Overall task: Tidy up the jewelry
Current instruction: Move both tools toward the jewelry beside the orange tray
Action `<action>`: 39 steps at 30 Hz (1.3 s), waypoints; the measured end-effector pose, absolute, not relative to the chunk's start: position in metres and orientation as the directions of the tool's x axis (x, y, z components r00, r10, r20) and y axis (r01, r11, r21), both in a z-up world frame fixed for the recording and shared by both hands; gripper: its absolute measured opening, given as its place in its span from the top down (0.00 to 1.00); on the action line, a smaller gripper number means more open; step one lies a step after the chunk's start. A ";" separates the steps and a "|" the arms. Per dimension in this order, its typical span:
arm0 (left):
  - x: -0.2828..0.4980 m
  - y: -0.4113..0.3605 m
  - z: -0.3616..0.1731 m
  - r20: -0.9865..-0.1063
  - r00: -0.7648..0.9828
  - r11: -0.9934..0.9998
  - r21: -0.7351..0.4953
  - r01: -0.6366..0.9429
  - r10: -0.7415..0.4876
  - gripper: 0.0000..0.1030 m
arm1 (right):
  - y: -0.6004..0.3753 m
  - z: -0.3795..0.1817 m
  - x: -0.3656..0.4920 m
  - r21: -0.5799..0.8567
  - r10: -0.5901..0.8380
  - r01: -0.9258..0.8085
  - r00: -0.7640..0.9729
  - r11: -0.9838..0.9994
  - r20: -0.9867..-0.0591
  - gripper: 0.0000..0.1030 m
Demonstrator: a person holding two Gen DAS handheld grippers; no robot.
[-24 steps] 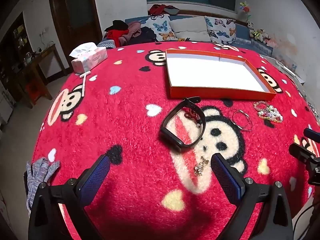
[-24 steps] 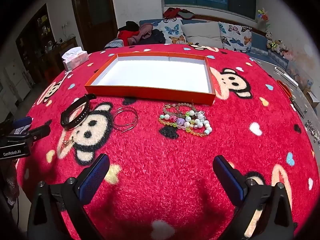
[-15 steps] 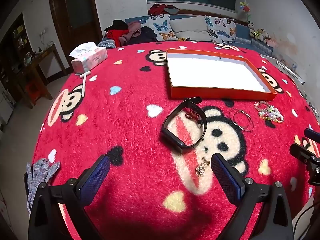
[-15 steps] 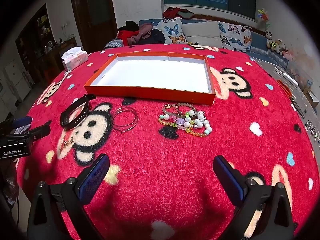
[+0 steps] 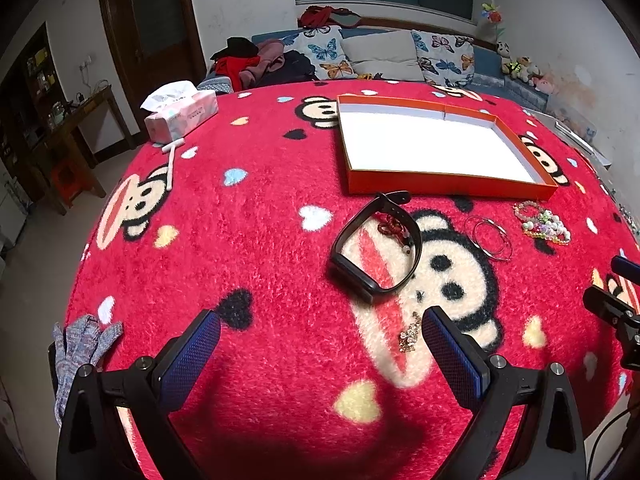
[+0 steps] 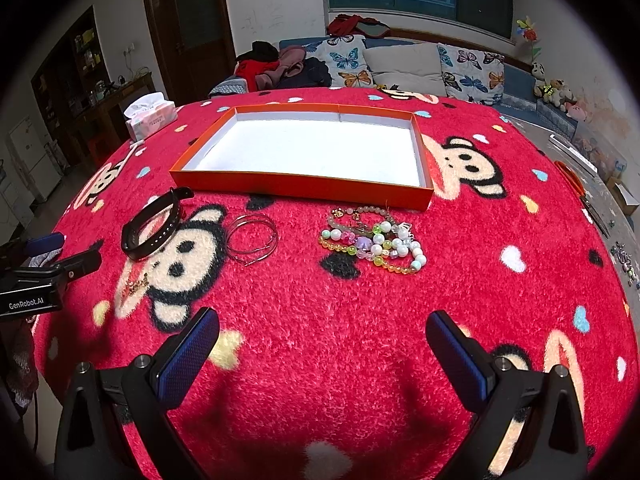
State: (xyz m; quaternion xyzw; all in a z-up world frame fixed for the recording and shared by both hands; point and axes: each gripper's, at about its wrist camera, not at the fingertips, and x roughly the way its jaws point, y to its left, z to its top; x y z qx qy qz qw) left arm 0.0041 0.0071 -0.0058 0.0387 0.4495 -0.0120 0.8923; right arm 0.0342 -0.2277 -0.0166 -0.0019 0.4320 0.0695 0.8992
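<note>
Covering table: red fleece monkey-print blanket (image 6: 360, 320). Orange shallow box (image 6: 300, 186), white inside, nothing in it, at far middle. Left gripper (image 5: 320, 338) and right gripper (image 6: 322, 336): jaws spread wide, nothing between, hovering over near edge. Tissue pack (image 5: 180, 114) far left. Black wristband (image 5: 376, 248) near box front; beaded bracelets (image 6: 372, 242), thin wire bangles (image 6: 252, 238) beside it. Small gold chain piece (image 5: 410, 338) just beside left gripper's right finger.
</note>
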 end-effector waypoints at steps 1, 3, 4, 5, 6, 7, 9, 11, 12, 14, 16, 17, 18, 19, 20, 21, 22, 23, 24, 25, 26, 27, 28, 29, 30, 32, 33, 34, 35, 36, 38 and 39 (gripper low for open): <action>0.004 0.007 -0.006 -0.804 0.594 0.997 0.059 0.056 0.015 0.00 | -0.228 -0.016 0.034 0.058 0.124 -0.126 0.617 0.990 -0.777 0.00; 0.004 0.008 -0.006 -0.807 0.590 0.996 0.064 0.056 0.018 0.00 | -0.228 -0.016 0.034 0.059 0.124 -0.125 0.617 0.990 -0.777 0.00; 0.005 0.008 -0.006 -0.807 0.590 0.996 0.064 0.057 0.018 0.00 | -0.227 -0.016 0.034 0.058 0.124 -0.125 0.617 0.990 -0.777 0.00; 0.005 0.009 -0.006 -0.806 0.592 0.996 0.063 0.058 0.016 0.00 | -0.227 -0.016 0.034 0.058 0.124 -0.126 0.618 0.990 -0.777 0.00; 0.005 0.009 -0.006 -0.806 0.592 0.996 0.062 0.059 0.015 0.00 | -0.227 -0.015 0.034 0.058 0.124 -0.125 0.618 0.990 -0.777 0.00; 0.006 0.009 -0.006 -0.805 0.594 0.996 0.060 0.060 0.013 0.00 | -0.227 -0.015 0.034 0.058 0.124 -0.125 0.617 0.990 -0.777 0.00; 0.006 0.009 -0.008 -0.801 0.598 0.996 0.056 0.064 0.006 0.00 | -0.228 -0.015 0.035 0.059 0.124 -0.126 0.616 0.990 -0.778 0.00; 0.008 0.008 -0.009 -0.802 0.597 0.996 0.060 0.070 0.006 0.00 | -0.227 -0.018 0.035 0.057 0.124 -0.127 0.614 0.990 -0.780 0.00; 0.009 0.007 -0.010 -0.802 0.597 0.995 0.062 0.077 0.004 0.00 | -0.227 -0.018 0.035 0.058 0.124 -0.127 0.613 0.990 -0.780 0.00; 0.012 0.006 -0.011 -0.805 0.593 0.995 0.053 0.087 -0.009 0.00 | -0.227 -0.019 0.035 0.060 0.125 -0.126 0.613 0.990 -0.780 0.00; 0.015 0.004 -0.012 -0.809 0.587 0.993 0.060 0.102 -0.011 0.00 | -0.227 -0.020 0.035 0.060 0.125 -0.126 0.611 0.990 -0.782 0.00; 0.016 0.004 -0.013 -0.811 0.585 0.992 0.065 0.106 -0.009 0.00 | -0.227 -0.021 0.035 0.060 0.125 -0.126 0.610 0.990 -0.783 0.00; 0.017 0.003 -0.014 -0.814 0.581 0.992 0.068 0.110 -0.009 0.00 | -0.227 -0.022 0.035 0.060 0.124 -0.125 0.608 0.990 -0.784 0.00; 0.018 0.003 -0.015 -0.816 0.577 0.991 0.069 0.115 -0.010 0.00 | -0.227 -0.021 0.036 0.061 0.125 -0.125 0.607 0.990 -0.785 0.00; 0.018 0.003 -0.016 -0.821 0.571 0.991 0.073 0.116 -0.006 0.00 | -0.227 -0.022 0.036 0.062 0.125 -0.125 0.605 0.990 -0.786 0.00; 0.019 0.003 -0.017 -0.822 0.570 0.991 0.072 0.117 -0.007 0.00 | -0.227 -0.023 0.037 0.061 0.125 -0.125 0.604 0.990 -0.787 0.00; 0.019 0.004 -0.018 -0.830 0.557 0.990 0.070 0.120 -0.009 0.00 | -0.227 -0.022 0.037 0.062 0.125 -0.125 0.603 0.990 -0.788 0.00; 0.019 0.004 -0.019 -0.838 0.546 0.991 0.058 0.124 -0.019 0.00 | -0.227 -0.022 0.037 0.063 0.127 -0.126 0.602 0.990 -0.788 0.00; 0.019 0.005 -0.021 -0.850 0.525 0.991 0.043 0.128 -0.031 0.00 | -0.227 -0.022 0.038 0.064 0.129 -0.128 0.601 0.990 -0.789 0.00; 0.019 0.006 -0.022 -0.858 0.512 0.991 0.037 0.132 -0.036 0.00 | -0.227 -0.022 0.038 0.063 0.129 -0.130 0.599 0.990 -0.790 0.00; 0.018 0.006 -0.023 -0.856 0.513 0.991 0.020 0.136 -0.053 0.00 | -0.226 -0.023 0.038 0.062 0.129 -0.131 0.597 0.989 -0.791 0.00; 0.018 0.006 -0.025 -0.860 0.507 0.990 0.019 0.138 -0.054 0.00 | -0.226 -0.023 0.039 0.063 0.130 -0.132 0.596 0.989 -0.792 0.00; 0.018 0.006 -0.025 -0.857 0.512 0.990 0.021 0.138 -0.053 0.00 | -0.226 -0.024 0.039 0.065 0.132 -0.132 0.594 0.989 -0.794 0.00; 0.019 0.007 -0.026 -0.857 0.513 0.990 0.022 0.139 -0.053 0.00 | -0.226 -0.025 0.039 0.067 0.133 -0.133 0.592 0.989 -0.795 0.00; 0.019 0.008 -0.027 -0.856 0.515 0.990 0.020 0.139 -0.055 0.00 | -0.226 -0.025 0.039 0.067 0.134 -0.134 0.590 0.989 -0.796 0.00; 0.019 0.008 -0.027 -0.855 0.516 0.989 0.021 0.145 -0.057 0.00 | -0.225 -0.025 0.040 0.065 0.133 -0.136 0.588 0.989 -0.798 0.00; 0.020 0.008 -0.027 -0.853 0.518 0.989 0.025 0.146 -0.055 0.00 | -0.224 -0.025 0.040 0.065 0.134 -0.137 0.587 0.988 -0.798 0.00; 0.021 0.007 -0.026 -0.852 0.521 0.988 0.031 0.150 -0.052 0.00 | -0.224 -0.026 0.041 0.065 0.133 -0.137 0.586 0.989 -0.799 0.00; 0.022 0.007 -0.024 -0.850 0.524 0.988 0.035 0.153 -0.051 0.00 | -0.224 -0.026 0.041 0.065 0.132 -0.135 0.586 0.989 -0.799 0.00; 0.024 0.006 -0.022 -0.850 0.525 0.987 0.034 0.157 -0.054 0.00 | -0.224 -0.026 0.042 0.066 0.133 -0.134 0.586 0.989 -0.799 0.00; 0.027 0.005 -0.020 -0.849 0.525 0.985 0.033 0.167 -0.061 0.00 | -0.224 -0.026 0.043 0.067 0.134 -0.134 0.585 0.989 -0.800 0.00; 0.030 0.003 -0.019 -0.848 0.526 0.983 0.035 0.178 -0.065 0.00 | -0.224 -0.026 0.043 0.067 0.134 -0.134 0.585 0.989 -0.800 0.00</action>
